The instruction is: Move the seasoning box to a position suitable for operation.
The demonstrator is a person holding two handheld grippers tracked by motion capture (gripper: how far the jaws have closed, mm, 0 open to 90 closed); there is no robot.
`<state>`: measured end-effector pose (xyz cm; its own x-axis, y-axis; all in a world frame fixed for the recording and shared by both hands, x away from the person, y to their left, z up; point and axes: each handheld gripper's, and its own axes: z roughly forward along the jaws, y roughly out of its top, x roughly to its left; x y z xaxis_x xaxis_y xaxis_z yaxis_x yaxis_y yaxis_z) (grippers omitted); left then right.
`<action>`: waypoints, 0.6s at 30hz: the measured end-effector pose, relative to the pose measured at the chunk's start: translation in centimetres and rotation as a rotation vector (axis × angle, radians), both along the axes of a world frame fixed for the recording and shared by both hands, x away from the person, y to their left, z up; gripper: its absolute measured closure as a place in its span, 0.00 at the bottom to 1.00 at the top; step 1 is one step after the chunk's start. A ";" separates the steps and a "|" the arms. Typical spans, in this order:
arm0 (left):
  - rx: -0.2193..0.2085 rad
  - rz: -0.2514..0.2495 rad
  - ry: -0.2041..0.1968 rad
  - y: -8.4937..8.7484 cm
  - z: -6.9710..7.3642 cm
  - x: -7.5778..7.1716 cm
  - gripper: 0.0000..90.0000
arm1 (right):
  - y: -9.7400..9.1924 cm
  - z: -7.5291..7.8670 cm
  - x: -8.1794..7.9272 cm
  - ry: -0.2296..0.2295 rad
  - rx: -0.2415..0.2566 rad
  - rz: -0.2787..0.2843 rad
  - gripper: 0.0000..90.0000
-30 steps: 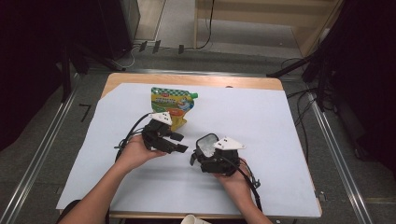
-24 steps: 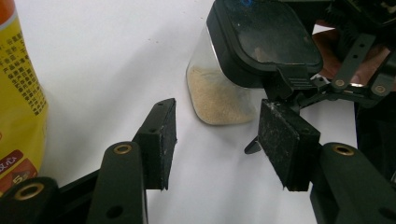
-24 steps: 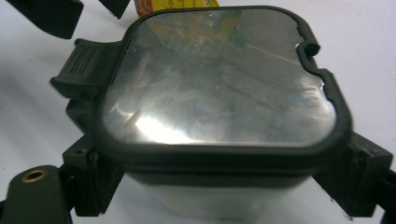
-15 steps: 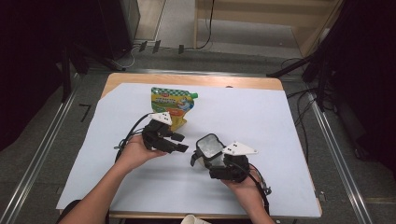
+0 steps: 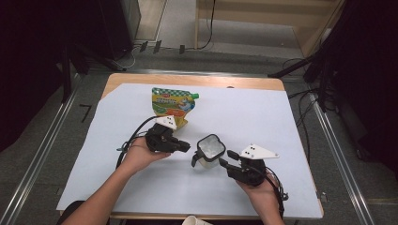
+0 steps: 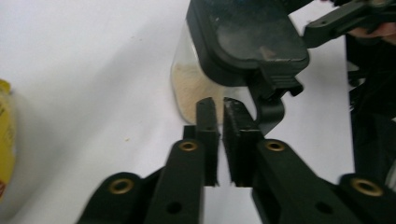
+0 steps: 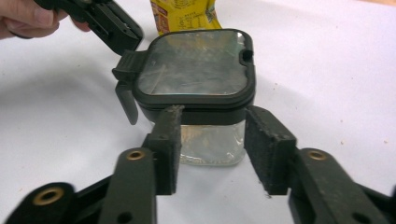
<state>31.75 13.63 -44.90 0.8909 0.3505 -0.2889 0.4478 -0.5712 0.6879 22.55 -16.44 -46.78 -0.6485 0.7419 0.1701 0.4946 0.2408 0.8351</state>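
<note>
In the high view, a small clear jar [image 5: 210,151] with a dark-rimmed lid is seen standing on the white sheet [image 5: 263,117] that covers the counter [image 5: 141,78], between the two tools. The left tool [image 5: 186,147] is held just to the jar's left, its tip near the black latch hanging at the lid's side. The right tool [image 5: 225,158] is held just beside the jar on its other side. A green and yellow pouch [image 5: 171,104] lies farther back on the sheet.

In the left gripper view, the left tool [image 6: 219,106] is seen with its jaws brought nearly together, only a thin slit left, and nothing is gripped between them. The jar [image 6: 201,79], with pale powder at its bottom, stands just ahead, its latch [image 6: 271,109] beside the right jaw.

In the right gripper view, the right tool [image 7: 215,123] has just been closing, yet its jaws are spread, set near the jar [image 7: 205,142] below the lid [image 7: 194,70] without pressing on it.
</note>
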 end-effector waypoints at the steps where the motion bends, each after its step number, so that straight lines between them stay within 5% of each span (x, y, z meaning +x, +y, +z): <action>1: -0.003 -0.005 0.005 0.0 0.0 0.0 1.00 | -0.1 0.0 0.1 0.011 0.010 -0.005 0.78; 6: 0.009 -0.021 0.035 -0.4 -0.5 0.1 1.00 | -0.3 -0.1 0.3 0.028 0.019 0.011 1.00; 18: 0.022 -0.057 0.050 -2.1 -1.6 -0.4 0.99 | -0.4 -0.7 1.3 0.068 0.004 0.006 1.00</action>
